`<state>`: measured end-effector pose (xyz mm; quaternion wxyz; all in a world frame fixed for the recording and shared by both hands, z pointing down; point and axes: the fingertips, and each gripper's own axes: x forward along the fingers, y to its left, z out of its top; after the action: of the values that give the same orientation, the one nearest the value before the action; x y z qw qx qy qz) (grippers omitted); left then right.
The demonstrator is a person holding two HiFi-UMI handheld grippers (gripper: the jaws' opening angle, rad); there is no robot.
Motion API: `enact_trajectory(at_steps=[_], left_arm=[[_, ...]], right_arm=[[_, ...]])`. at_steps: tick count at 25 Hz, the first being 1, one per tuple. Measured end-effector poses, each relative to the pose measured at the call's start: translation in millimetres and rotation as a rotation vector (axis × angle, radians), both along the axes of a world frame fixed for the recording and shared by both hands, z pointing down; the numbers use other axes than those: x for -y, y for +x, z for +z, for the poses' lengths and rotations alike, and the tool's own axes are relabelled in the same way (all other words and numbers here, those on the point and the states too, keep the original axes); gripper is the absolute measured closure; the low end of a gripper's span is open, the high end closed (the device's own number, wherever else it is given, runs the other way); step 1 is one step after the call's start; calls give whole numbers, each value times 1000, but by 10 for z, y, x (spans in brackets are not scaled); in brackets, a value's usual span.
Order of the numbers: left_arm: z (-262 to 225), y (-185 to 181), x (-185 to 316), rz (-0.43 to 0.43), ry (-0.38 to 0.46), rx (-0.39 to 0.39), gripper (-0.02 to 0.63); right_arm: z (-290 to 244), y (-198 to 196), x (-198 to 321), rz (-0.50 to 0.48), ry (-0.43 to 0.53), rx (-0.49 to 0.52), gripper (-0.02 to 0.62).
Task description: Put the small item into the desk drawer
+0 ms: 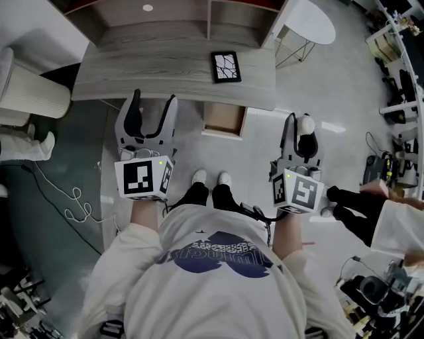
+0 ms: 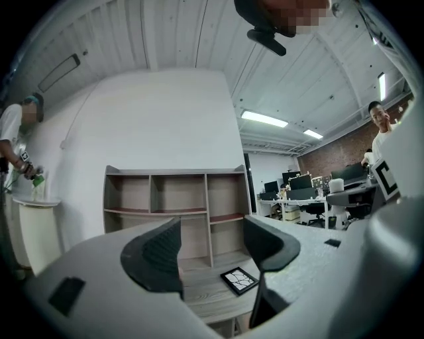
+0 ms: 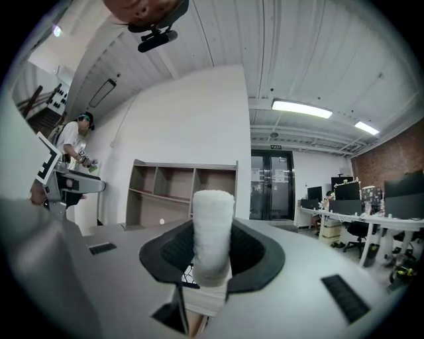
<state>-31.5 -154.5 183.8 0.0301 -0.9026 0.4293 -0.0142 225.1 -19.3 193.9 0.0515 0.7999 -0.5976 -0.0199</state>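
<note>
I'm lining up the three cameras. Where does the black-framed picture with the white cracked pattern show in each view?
Head view: the black-framed picture lies on the desk, upper centre.
Left gripper view: low centre, seen between the jaws.
Right gripper view: only a sliver, beside the white roll.
Shared landmark: the wooden shelf unit behind it.

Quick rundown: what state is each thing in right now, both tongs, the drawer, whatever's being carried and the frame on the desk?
Left tongs: open, empty.
Right tongs: shut on the white roll.
White roll: held upright in the right tongs.
Desk drawer: pulled open.
Picture frame: lying flat on the desk.
</note>
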Motion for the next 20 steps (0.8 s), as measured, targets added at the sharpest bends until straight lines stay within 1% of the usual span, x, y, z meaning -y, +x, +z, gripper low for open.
enact_trajectory(at_steps=[8,16,20], left_arm=[[385,86,8,-26,-56,44,328],[892,204,69,-37,-123,68,328],[1085,234,102,-53,-141,60,327]], right_arm=[[470,143,342,-60,-72,-5,479],[1243,101,784,-145,-197,-27,479],[1653,39,974,-193,-259,-42,479]])
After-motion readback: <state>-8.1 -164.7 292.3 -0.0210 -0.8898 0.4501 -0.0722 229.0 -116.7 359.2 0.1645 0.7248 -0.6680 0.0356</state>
